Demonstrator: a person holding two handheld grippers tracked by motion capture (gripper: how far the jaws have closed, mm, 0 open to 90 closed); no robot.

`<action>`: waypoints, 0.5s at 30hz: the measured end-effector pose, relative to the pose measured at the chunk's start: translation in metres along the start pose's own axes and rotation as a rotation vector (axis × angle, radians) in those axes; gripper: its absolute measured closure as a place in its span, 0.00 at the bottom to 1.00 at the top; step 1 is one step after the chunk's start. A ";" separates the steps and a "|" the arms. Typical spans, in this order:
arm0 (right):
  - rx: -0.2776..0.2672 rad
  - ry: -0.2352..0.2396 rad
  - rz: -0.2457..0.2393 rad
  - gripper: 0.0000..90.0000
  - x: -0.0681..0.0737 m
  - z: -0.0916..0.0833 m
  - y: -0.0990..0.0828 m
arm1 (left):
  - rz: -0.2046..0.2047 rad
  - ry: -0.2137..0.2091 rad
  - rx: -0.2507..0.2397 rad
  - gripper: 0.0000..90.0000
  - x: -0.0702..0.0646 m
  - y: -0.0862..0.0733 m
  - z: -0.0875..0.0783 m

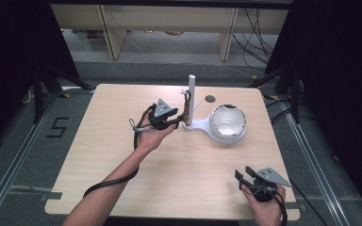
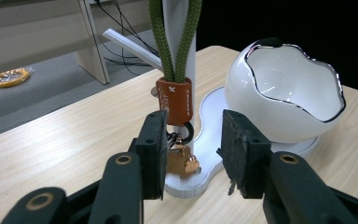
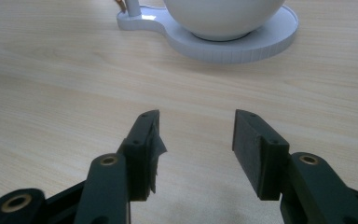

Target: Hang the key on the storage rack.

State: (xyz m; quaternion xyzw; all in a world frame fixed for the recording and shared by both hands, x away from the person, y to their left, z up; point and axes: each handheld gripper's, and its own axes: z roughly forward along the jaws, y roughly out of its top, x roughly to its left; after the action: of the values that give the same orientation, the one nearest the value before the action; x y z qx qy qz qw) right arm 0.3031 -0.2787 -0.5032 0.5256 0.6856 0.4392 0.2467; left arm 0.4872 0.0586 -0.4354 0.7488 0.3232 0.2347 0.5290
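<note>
A: Top edge of the left gripper view slices off the green lanyard (image 2: pixel 177 42) and the white post (image 2: pixel 179 28); where the loop hangs, you can't tell.

B: And the keys (image 2: pixel 179 156) are half tucked behind the near jaw.

A: Over in the right gripper view, the white bowl (image 3: pixel 223 16) is chopped off above its belly.

B: From the high view the lanyard's just a speck.
</note>
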 end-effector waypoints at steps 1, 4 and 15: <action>0.003 -0.003 -0.005 0.58 0.000 0.000 0.000 | 0.007 0.003 0.003 0.67 0.000 0.001 -0.002; -0.001 0.000 0.003 0.58 0.000 0.000 0.000 | 0.011 -0.002 0.009 0.66 -0.001 0.001 -0.008; 0.000 -0.002 0.037 0.58 0.003 -0.001 0.000 | 0.003 -0.026 0.066 0.61 0.004 -0.016 -0.049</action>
State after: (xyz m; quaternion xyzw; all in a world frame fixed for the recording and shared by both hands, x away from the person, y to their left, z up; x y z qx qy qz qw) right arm 0.3015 -0.2760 -0.5026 0.5388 0.6753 0.4433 0.2391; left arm 0.4526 0.0964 -0.4345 0.7693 0.3229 0.2149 0.5077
